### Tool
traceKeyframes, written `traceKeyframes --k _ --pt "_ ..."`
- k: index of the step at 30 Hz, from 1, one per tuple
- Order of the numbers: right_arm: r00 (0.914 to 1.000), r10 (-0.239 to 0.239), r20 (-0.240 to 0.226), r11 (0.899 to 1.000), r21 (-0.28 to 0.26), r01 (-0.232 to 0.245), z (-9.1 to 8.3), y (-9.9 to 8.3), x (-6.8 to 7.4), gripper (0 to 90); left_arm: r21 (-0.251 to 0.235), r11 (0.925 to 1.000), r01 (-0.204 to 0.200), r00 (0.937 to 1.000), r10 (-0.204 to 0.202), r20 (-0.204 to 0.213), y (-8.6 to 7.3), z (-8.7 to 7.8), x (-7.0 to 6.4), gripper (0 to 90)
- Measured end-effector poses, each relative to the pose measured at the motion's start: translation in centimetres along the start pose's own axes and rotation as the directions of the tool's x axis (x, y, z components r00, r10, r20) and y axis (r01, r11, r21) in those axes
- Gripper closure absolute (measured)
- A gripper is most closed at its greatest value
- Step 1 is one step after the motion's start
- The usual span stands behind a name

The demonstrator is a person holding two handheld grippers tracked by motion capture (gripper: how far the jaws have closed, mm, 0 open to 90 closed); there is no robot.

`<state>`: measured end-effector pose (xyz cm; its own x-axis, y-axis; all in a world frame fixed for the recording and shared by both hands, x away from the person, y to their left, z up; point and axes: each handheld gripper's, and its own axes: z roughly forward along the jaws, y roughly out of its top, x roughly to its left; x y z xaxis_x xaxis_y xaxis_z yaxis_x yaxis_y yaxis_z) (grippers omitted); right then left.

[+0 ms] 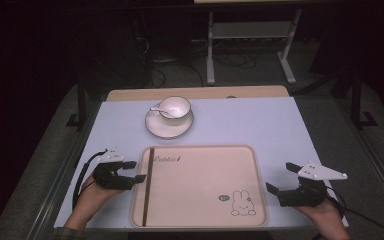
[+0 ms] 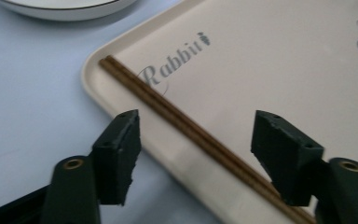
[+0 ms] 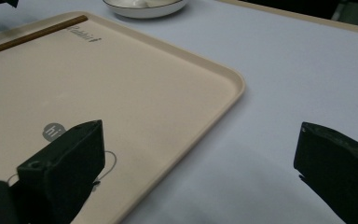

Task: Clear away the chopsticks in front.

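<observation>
A beige tray [image 1: 205, 200] with a rabbit drawing lies at the table's near middle. A pair of brown chopsticks [image 1: 149, 185] rests along its left side, seen close in the left gripper view as chopsticks [image 2: 177, 116] on the tray [image 2: 261, 60]. My left gripper [image 1: 134, 171] is open at the tray's left edge, its jaws straddling the rim and chopsticks [image 2: 196, 135]. My right gripper [image 1: 281, 177] is open just off the tray's right edge [image 3: 223, 88], one jaw over the tray, one over the table. A white cup [image 1: 175, 107] with a spoon stands on a saucer [image 1: 169, 126] behind the tray.
The pale blue table top [image 1: 260, 125] has bare room right of the saucer. Its wooden back edge [image 1: 195, 93] borders a dark floor with a white metal stand [image 1: 250, 35] beyond.
</observation>
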<state>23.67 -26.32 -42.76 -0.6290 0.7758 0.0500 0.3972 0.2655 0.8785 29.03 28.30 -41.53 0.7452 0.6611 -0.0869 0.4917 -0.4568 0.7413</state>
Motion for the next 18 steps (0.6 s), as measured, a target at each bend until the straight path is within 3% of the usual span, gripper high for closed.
traceKeyframes --k 7,13,18 --pt "0.9998 -0.013 -0.017 1.000 -0.014 0.013 0.4 0.4 0.2 1.2 -0.045 0.9989 0.016 0.9974 -0.019 -0.069 -2.3 -1.6 0.2 17.7" --pt "0.9998 -0.012 -0.018 1.000 -0.016 0.012 0.5 0.4 0.2 1.2 -0.087 0.9952 0.044 0.9963 -0.051 -0.069 -3.4 -2.5 0.6 17.7" --pt "0.9998 -0.011 -0.015 1.000 -0.023 0.011 0.5 0.5 0.1 1.2 -0.091 0.9953 0.034 0.9974 -0.040 -0.061 -3.3 -2.4 0.6 17.7"
